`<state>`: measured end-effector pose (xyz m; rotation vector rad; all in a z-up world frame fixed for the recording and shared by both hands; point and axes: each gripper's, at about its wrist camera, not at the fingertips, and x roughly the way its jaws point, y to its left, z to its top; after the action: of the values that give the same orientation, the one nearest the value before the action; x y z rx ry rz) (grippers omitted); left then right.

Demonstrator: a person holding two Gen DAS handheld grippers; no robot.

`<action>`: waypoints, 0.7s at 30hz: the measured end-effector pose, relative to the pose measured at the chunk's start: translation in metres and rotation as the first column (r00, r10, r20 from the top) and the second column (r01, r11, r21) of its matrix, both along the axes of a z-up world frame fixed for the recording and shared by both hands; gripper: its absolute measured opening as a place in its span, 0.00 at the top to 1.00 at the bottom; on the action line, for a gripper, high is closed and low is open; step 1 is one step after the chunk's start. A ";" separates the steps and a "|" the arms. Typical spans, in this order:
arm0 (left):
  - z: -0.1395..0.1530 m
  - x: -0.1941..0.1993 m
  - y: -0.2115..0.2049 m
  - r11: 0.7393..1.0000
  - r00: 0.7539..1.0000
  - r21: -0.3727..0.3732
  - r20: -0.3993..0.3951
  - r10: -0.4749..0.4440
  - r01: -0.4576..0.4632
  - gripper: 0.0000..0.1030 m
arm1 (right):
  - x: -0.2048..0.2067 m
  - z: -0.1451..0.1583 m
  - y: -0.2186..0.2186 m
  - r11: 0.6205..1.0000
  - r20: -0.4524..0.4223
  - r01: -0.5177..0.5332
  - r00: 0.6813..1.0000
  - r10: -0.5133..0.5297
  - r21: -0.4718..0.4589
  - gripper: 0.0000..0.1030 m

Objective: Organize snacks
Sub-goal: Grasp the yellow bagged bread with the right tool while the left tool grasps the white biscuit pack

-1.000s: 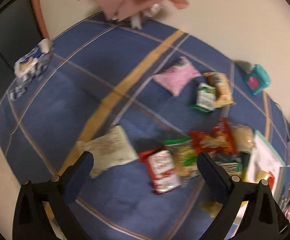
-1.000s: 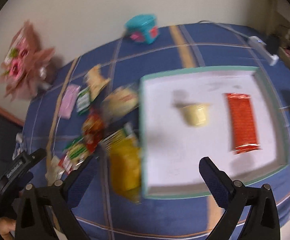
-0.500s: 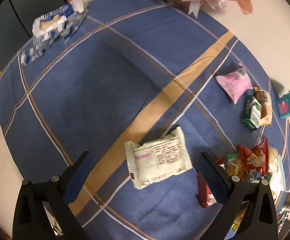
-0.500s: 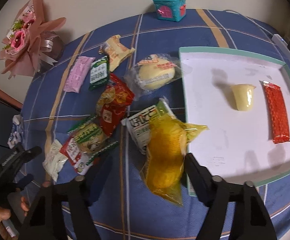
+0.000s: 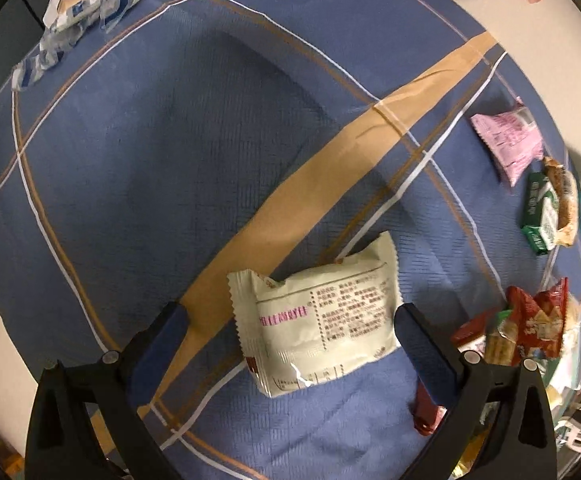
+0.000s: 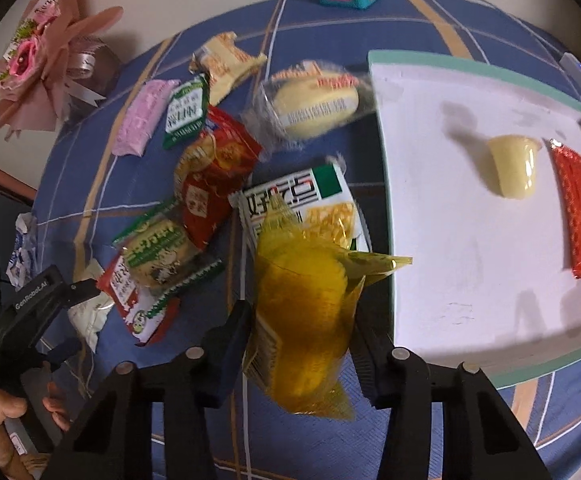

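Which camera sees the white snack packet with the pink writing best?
The left wrist view: the white crinkle-edged plastic snack packet lies whole, print readable, between the open left hand-held gripper fingers. The right wrist view shows only a pale corner, mostly hidden by that gripper.

Left wrist view: looks almost straight down, close over the blue checked cloth and a white packet. Right wrist view: steeply downward, close, facing the white tray. Both share the pink packet and the snack pile.
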<state>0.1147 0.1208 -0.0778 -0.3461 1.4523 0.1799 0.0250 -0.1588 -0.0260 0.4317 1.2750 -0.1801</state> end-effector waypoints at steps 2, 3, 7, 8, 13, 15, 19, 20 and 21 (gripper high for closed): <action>0.000 0.002 -0.003 1.000 1.000 0.013 0.008 -0.008 0.008 0.00 | 0.002 -0.005 0.003 1.000 -0.017 -0.017 1.000 0.016 -0.015 0.51; -0.001 0.003 -0.005 1.000 1.000 0.024 0.009 -0.012 0.012 0.00 | 0.001 -0.008 0.004 1.000 -0.027 -0.021 0.999 0.021 -0.020 0.51; -0.004 0.012 -0.018 0.996 0.999 0.076 0.008 -0.045 0.044 0.01 | 0.002 -0.015 0.013 0.995 -0.056 -0.061 0.997 0.057 -0.078 0.52; -0.004 0.013 -0.021 0.995 0.998 0.087 0.012 -0.054 0.053 0.01 | 0.002 -0.015 0.015 0.994 -0.057 -0.067 0.996 0.062 -0.089 0.52; 0.009 0.018 -0.039 0.990 0.993 0.112 0.074 -0.090 0.082 0.34 | 0.000 -0.013 0.016 0.994 -0.055 -0.074 0.996 0.070 -0.085 0.56; 0.011 0.020 -0.042 0.990 0.992 0.112 0.081 -0.093 0.084 0.38 | 0.001 -0.011 0.017 0.994 -0.049 -0.074 0.996 0.071 -0.079 0.57; 0.018 0.015 -0.037 0.994 0.992 0.086 0.097 -0.076 0.067 0.48 | 0.002 -0.001 0.016 0.996 -0.029 -0.072 0.997 0.070 -0.057 0.59; 0.020 0.017 -0.034 0.995 0.992 0.081 0.101 -0.073 0.065 0.49 | 0.004 0.003 0.016 0.996 -0.019 -0.072 0.997 0.071 -0.054 0.59; 0.023 0.016 -0.033 0.995 0.992 0.075 0.107 -0.070 0.062 0.50 | 0.004 0.005 0.016 0.996 -0.012 -0.072 0.997 0.071 -0.051 0.59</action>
<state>0.1308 0.0874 -0.0545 -0.2455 1.3433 0.1560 0.0290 -0.1427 -0.0208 0.3408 1.2912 -0.1547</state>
